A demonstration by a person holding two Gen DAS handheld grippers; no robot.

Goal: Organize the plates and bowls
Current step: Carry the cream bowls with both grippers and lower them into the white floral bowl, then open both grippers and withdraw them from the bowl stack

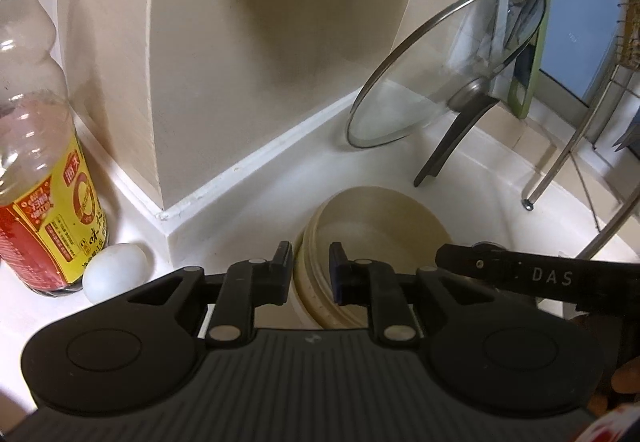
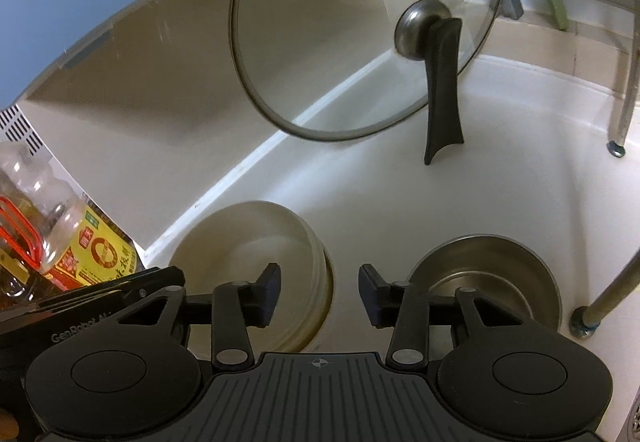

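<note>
A stack of cream bowls (image 1: pixel 380 238) stands on the white counter (image 1: pixel 256 202). My left gripper (image 1: pixel 311 262) straddles the stack's left rim, one pad outside and one inside, shut on it. In the right wrist view the same cream bowls (image 2: pixel 240 242) sit at lower left. Their right rim lies between the parted fingers of my right gripper (image 2: pixel 320 282), which is open with neither pad touching. A steel bowl (image 2: pixel 480 258) stands just right of the cream stack, partly behind the right finger. The right gripper's body (image 1: pixel 520 274) shows at the right of the left wrist view.
A glass pan lid (image 2: pixel 360 34) with a black handle leans against the wall behind the bowls. A sauce bottle (image 1: pixel 36 162) and a white egg (image 1: pixel 116 272) stand at the left. Metal rack legs (image 2: pixel 624 82) rise at the right, with a green board (image 1: pixel 528 74) behind the lid.
</note>
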